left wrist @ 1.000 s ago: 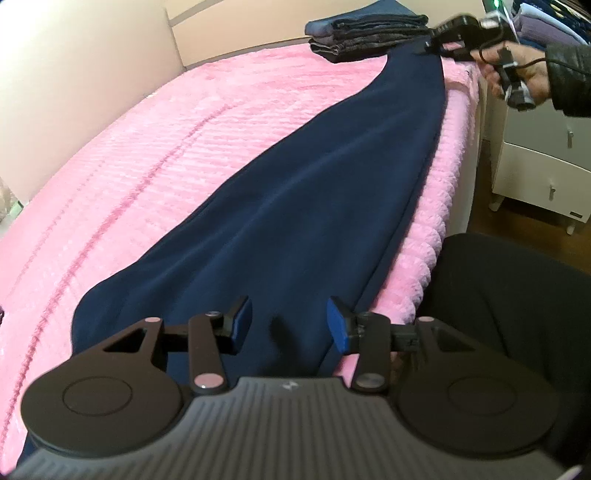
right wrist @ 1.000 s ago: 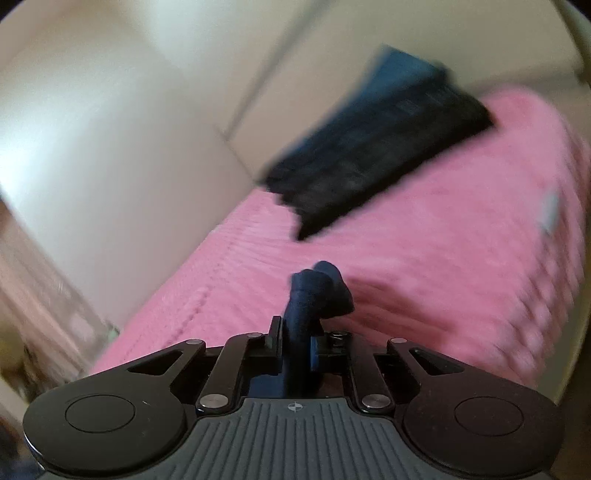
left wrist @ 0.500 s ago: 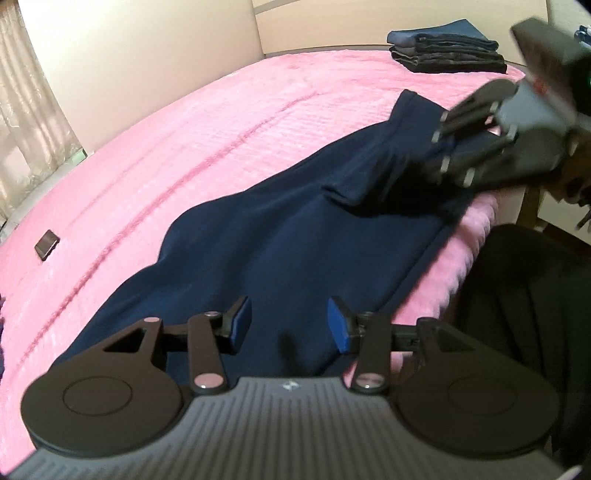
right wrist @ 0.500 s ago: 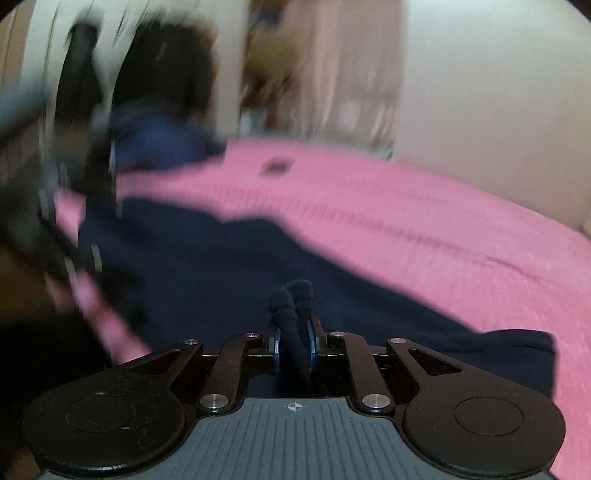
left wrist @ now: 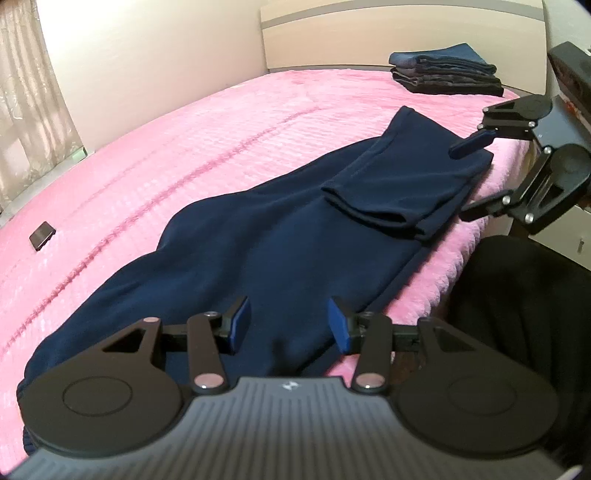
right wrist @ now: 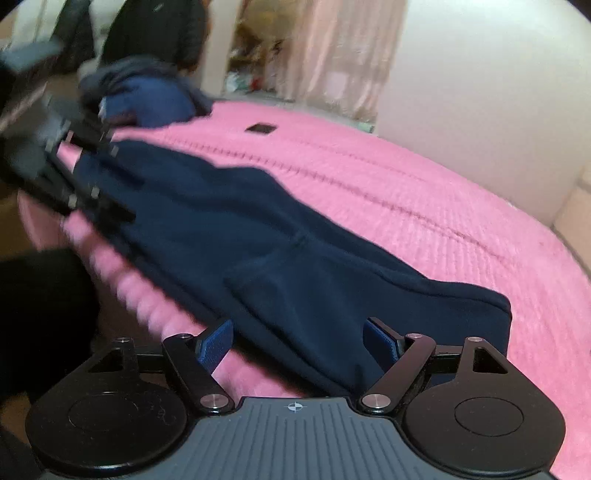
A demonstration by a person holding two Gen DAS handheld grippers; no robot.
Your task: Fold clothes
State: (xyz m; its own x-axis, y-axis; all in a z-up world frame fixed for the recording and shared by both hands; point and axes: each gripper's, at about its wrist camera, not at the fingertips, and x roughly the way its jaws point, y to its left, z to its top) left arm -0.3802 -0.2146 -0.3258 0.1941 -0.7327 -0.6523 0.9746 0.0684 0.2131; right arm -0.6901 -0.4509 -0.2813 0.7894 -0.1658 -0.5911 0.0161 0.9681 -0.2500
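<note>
Navy trousers (left wrist: 266, 251) lie half-folded on the pink bedspread (left wrist: 184, 147); no writing is legible. Right gripper (right wrist: 299, 343) jaws are spreading, gripping nothing. Left gripper (left wrist: 286, 325) fingers stand apart above the cloth.

- Bed (left wrist: 184, 155) covered by a pink ribbed blanket, seen in both wrist views.
- Pale wooden headboard (left wrist: 369, 33) set against a plain cream wall (left wrist: 147, 48).
- Sheer patterned curtain (left wrist: 26, 110) lit by daylight at left.
- White drawer unit (left wrist: 569, 236) partly seen beside the bed.

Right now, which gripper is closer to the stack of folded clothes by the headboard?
Right. The right gripper hovers over the trousers' folded end, nearer the stack; the left gripper sits at the trousers' opposite end.
</note>
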